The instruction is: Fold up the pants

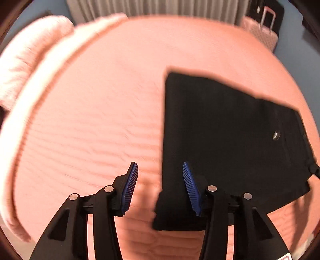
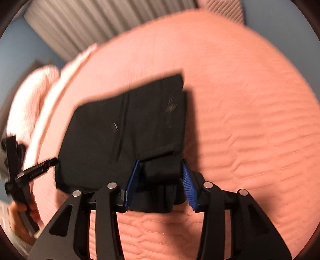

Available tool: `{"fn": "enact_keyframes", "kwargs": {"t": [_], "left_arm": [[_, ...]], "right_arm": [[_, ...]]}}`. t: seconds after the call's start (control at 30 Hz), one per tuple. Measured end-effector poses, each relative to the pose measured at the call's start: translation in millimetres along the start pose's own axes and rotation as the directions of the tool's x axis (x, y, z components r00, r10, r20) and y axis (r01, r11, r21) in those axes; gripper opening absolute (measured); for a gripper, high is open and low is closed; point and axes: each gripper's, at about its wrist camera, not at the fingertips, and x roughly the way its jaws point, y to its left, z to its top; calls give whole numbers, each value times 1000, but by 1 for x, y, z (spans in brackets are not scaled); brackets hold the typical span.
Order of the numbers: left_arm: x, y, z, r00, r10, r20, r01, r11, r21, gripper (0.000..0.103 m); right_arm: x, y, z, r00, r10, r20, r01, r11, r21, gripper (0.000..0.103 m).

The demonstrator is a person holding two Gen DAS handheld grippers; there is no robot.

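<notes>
Right now the left gripper point(image 1: 160, 180) hovers with its jaws spread, nothing between them, at the near left corner of the black pants point(image 1: 230, 140). The right gripper point(image 2: 160, 180) is likewise released, straddling the near edge. The pants lie folded flat on the pink quilted bed point(image 1: 100, 120); beyond stand grey curtains point(image 1: 160, 8).

Blurred pillow point(image 1: 30, 54), perhaps; suitcase point(image 1: 264, 30) cropped.

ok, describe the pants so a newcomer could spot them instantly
Start with the large salmon-pink quilted bed that fills both views. On it lies the pants, folded into a flat black rectangle near the bed's near edge. It is the only dark item on the pink cover, with a small silver button showing.
</notes>
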Motion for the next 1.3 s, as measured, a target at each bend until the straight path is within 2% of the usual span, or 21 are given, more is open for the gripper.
{"fn": "enact_keyframes", "kwargs": {"t": [0.07, 0.17, 0.27, 0.33, 0.4, 0.47, 0.53, 0.6, 0.67, 0.73, 0.77, 0.8, 0.83, 0.9, 0.93, 1.0, 1.03, 1.1, 1.17, 1.23, 1.3], "left_arm": [[-18, -5, 14, 999, -2, 48, 2, 1000, -10, 46], [-16, -38, 52, 996, -13, 94, 9, 999, 47, 46], [26, -91, 100, 998, -66, 25, 62, 990, 125, 48], [58, -107, 114, 999, -30, -25, 33, 988, 150, 51], [111, -113, 115, 991, 22, -131, 0, 986, 166, 56], [111, -90, 107, 995, 10, -97, 2, 991, 132, 65], [103, -85, 118, 997, 5, -82, 5, 992, 122, 62], [88, -72, 122, 1000, -12, -19, 14, 995, 94, 62], [98, -66, 116, 999, 5, -46, 0, 994, 106, 65], [112, -52, 102, 997, 29, -71, -19, 990, 139, 67], [102, -43, 99, 998, 28, -62, -21, 992, 122, 59], [89, -35, 95, 997, 44, -58, -38, 995, 95, 59], [72, -31, 89, 999, 7, -36, -5, 998, 69, 59], [40, -27, 62, 997, -81, -2, 81, 995, 53, 64], [35, -31, 50, 998, -69, -12, 70, 995, 76, 64], [46, -28, 25, 999, 35, -39, -29, 990, 139, 64], [58, -17, 4, 994, 73, -84, -61, 989, 138, 68], [49, 8, -13, 995, 22, -93, -19, 999, 38, 67], [24, 23, -21, 996, 60, -69, -62, 998, -16, 62], [4, 19, -27, 999, 43, -29, -44, 999, -27, 63], [9, 6, -38, 998, 5, -55, -6, 1000, -12, 68]], "right_arm": [[-19, 24, 13, 995, -46, 84, 56, 990, -129, 31], [-8, 59, 43, 995, 12, 101, 12, 974, -226, 18], [33, 91, 76, 996, 59, 63, -42, 967, -250, 13], [71, 105, 92, 998, 59, 1, -57, 966, -254, 13], [115, 100, 95, 996, -11, -84, -13, 960, -279, 12], [138, 74, 93, 991, -49, -126, 18, 973, -231, 0], [119, 50, 96, 996, 12, -84, -21, 994, -110, 4], [94, 55, 91, 1000, 19, -23, -23, 988, -155, 3], [94, 50, 80, 999, -9, -43, -1, 977, -212, 0], [96, 20, 72, 998, 4, -55, -11, 991, -130, 0], [82, 14, 71, 999, -5, -33, 2, 997, -74, 3], [67, 16, 68, 1000, -18, -4, 17, 998, -66, 3], [46, 22, 62, 999, 3, 37, 0, 996, -94, 3], [25, 32, 41, 998, 49, 32, -43, 985, -167, 3], [26, 35, 27, 999, 35, -8, -36, 975, -218, 3], [38, 20, 0, 996, -67, -61, 49, 964, -260, 0], [31, 1, -11, 999, -32, -42, 22, 979, -202, 0], [8, -10, -15, 999, -34, -31, 30, 994, -108, 0], [-25, 3, -16, 998, -57, 33, 61, 991, -120, 5], [-30, 29, -17, 1000, 1, 19, 2, 988, -157, 5], [-15, 60, -13, 998, 59, -1, -59, 979, -193, 5]]}}
